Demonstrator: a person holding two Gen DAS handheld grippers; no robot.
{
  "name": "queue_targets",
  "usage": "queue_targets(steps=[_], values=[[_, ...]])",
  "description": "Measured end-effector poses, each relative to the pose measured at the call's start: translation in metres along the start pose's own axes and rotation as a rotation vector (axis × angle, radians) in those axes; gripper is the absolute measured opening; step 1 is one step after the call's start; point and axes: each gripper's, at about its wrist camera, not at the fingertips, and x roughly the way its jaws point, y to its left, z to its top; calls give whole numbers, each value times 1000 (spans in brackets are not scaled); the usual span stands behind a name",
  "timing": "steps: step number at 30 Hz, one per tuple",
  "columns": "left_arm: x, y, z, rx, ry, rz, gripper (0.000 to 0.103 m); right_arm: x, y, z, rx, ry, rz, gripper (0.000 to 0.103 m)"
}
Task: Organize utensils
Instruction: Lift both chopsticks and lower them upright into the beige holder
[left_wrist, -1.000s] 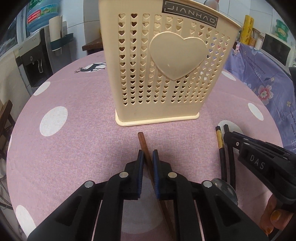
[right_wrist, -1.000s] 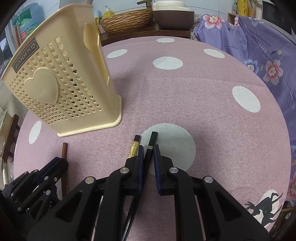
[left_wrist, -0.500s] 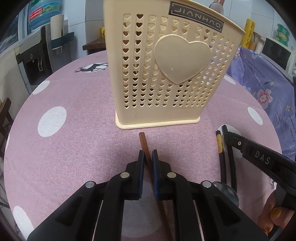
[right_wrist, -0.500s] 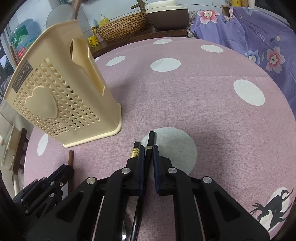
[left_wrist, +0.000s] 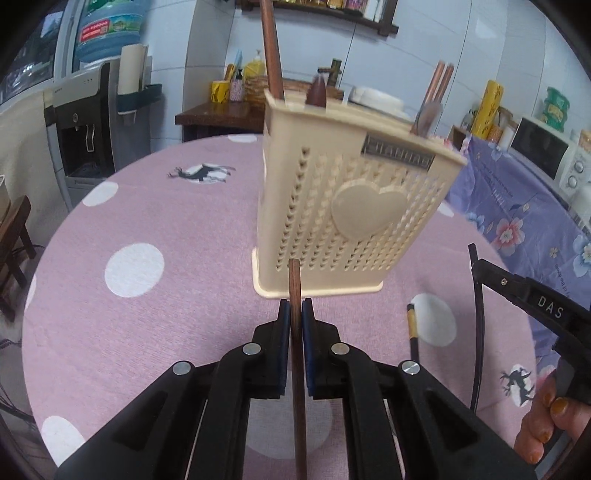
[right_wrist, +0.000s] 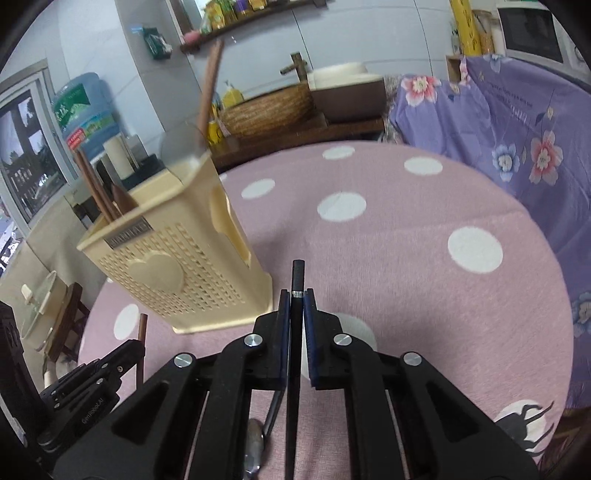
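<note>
My left gripper (left_wrist: 294, 308) is shut on a brown wooden chopstick (left_wrist: 294, 280), held off the pink dotted table (left_wrist: 166, 229); its tip points at the cream heart-pattern utensil holder (left_wrist: 351, 221). My right gripper (right_wrist: 295, 295) is shut on a black chopstick (right_wrist: 297, 273), also raised. The holder (right_wrist: 177, 266) stands to its left, with several brown handles (right_wrist: 94, 184) sticking out. A second black chopstick with a gold band (left_wrist: 412, 328) lies on the table. In the left wrist view the right gripper (left_wrist: 480, 267) is at the right edge. The left gripper (right_wrist: 138, 345) shows in the right wrist view, low on the left.
A metal spoon (right_wrist: 255, 446) lies under my right gripper. Purple floral cloth (right_wrist: 517, 122) covers furniture to the right, with a microwave (left_wrist: 543, 151) behind. A water dispenser (left_wrist: 85, 122) stands at the far left, a wicker basket (right_wrist: 269, 110) behind the table, and a wooden chair (left_wrist: 14, 236) at the left edge.
Both grippers have risen from the table, each carrying its chopstick, and tilted more level. The gold-banded chopstick stayed on the cloth. The holder now looks farther and its top shows.
</note>
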Motion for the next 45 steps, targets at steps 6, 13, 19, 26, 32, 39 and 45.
queue_targets(steps=[6,13,19,26,32,39,45], values=[[-37,6,17,-20,-92,-33,8,-41,7,19,-39,-100,39,8],[-83,12,35,-18,-206,-50,8,-87,16,31,-85,-196,80,8],[-95,17,41,-10,-246,-37,7,-103,20,38,-102,-222,93,8],[-101,22,42,-19,-256,-52,7,-112,18,40,-104,-226,111,8],[-108,24,46,-22,-274,-52,7,-118,22,45,-124,-236,120,8],[-118,25,58,-20,-291,-76,7,-125,27,59,-139,-231,154,8],[-146,21,105,-16,-372,-106,7,-147,52,101,-183,-274,205,8]])
